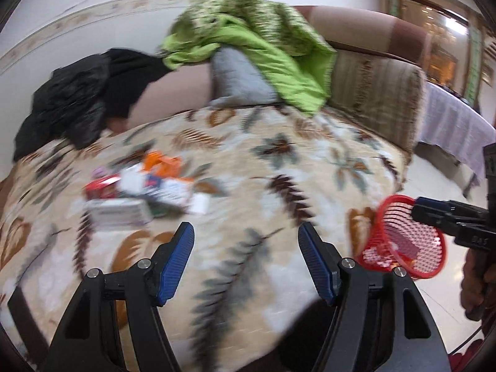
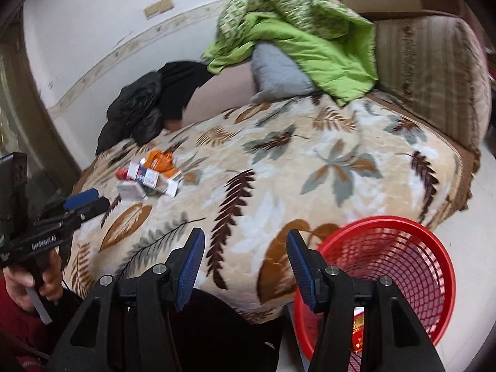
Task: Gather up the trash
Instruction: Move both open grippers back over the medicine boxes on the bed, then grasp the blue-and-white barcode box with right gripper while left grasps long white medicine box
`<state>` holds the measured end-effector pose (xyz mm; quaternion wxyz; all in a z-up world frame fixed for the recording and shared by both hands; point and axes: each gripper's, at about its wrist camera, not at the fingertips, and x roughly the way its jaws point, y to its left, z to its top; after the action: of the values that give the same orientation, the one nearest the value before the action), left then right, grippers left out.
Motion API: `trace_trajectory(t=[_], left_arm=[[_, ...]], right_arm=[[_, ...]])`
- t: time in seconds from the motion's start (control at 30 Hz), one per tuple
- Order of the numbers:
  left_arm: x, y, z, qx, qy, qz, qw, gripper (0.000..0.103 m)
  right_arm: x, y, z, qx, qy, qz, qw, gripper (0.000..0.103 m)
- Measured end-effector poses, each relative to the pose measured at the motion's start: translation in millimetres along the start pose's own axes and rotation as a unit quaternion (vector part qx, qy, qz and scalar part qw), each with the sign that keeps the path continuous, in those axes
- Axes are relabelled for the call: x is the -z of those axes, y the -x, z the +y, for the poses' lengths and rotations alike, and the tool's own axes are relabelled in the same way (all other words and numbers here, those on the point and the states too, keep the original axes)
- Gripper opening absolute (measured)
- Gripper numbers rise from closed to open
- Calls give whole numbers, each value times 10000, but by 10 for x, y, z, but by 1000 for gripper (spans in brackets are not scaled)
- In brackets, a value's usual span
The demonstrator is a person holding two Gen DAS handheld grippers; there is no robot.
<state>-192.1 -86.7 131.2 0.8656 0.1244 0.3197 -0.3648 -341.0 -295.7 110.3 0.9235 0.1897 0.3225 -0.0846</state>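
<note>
A pile of small boxes and wrappers (image 1: 139, 189) is seen on the leaf blanket (image 1: 248, 167), up and to the left of the left gripper (image 1: 246, 260), the nearer one, tipped down with nothing held. The right gripper (image 2: 245, 266) is spread too, empty, just beside the red basket (image 2: 403, 266)

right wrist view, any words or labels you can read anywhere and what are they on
"GenRobot.AI": on the black body of the left tool, white lettering.
Cartons in the trash pile on the leaf-print blanket: print too blurred to read.
Packet inside the red basket: too hidden to read.
</note>
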Motion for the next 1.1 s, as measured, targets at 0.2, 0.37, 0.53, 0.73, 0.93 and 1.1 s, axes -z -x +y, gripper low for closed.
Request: trace_trajectory(t=[0.2, 0.37, 0.53, 0.73, 0.93, 1.1], left_arm=[[227, -59, 811, -781, 769, 155, 9939, 69], [421, -236, 1447, -1270, 1655, 361, 9773, 69], [573, -370, 1814, -1606, 2097, 456, 9634, 68], [580, -407, 1953, -1663, 2298, 418, 9580, 68], [595, -440, 2033, -1618, 2404, 442, 9561, 68], [566, -465, 2012, -1573, 2329, 431, 9587, 68]], right_arm=[[-131, -427, 451, -301, 484, 367, 9977, 59], [-285, -824, 982, -541, 1120, 512, 9909, 59], [-417, -1295, 1465, -628, 1787, 586, 9802, 58], [-604, -2030, 1909, -417, 2759, 722, 9575, 58], [-630, -2633, 2088, 47, 3642, 834, 9276, 57], [-595, -2840, 2115, -18, 3685, 1022, 9240, 45]])
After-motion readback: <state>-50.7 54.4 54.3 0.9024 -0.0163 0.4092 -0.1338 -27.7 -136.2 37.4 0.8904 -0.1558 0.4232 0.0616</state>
